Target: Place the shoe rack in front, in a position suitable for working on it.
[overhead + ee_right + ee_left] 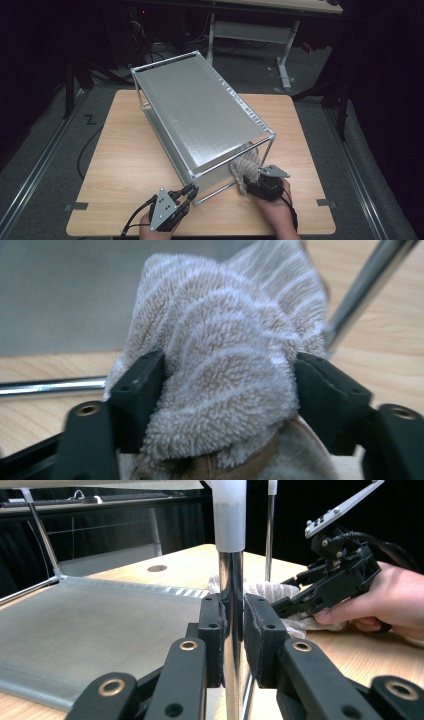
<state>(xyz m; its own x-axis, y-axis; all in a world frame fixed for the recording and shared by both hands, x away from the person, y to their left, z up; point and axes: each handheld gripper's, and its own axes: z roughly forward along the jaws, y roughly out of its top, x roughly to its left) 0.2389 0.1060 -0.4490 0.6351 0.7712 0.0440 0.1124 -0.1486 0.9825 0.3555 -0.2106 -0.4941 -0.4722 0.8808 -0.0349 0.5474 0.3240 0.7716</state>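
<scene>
Right tool (pixel 227 385): jaws clamped on a bunched striped towel (pixel 225 350), held at the near right end of the metal rack (pixel 200 107), beside the rack's corner post and just above the bench (pixel 125 150). Left tool (pixel 231 630): jaws closed against the chrome upright post (pixel 231 590) at the rack's near corner, gripping it from both sides. The rack stands diagonally on the bench.

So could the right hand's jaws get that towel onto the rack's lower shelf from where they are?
Probably yes. The right gripper holds the striped towel at the rack's open end, and the lower shelf looks bare, with only the corner post beside it.
</scene>
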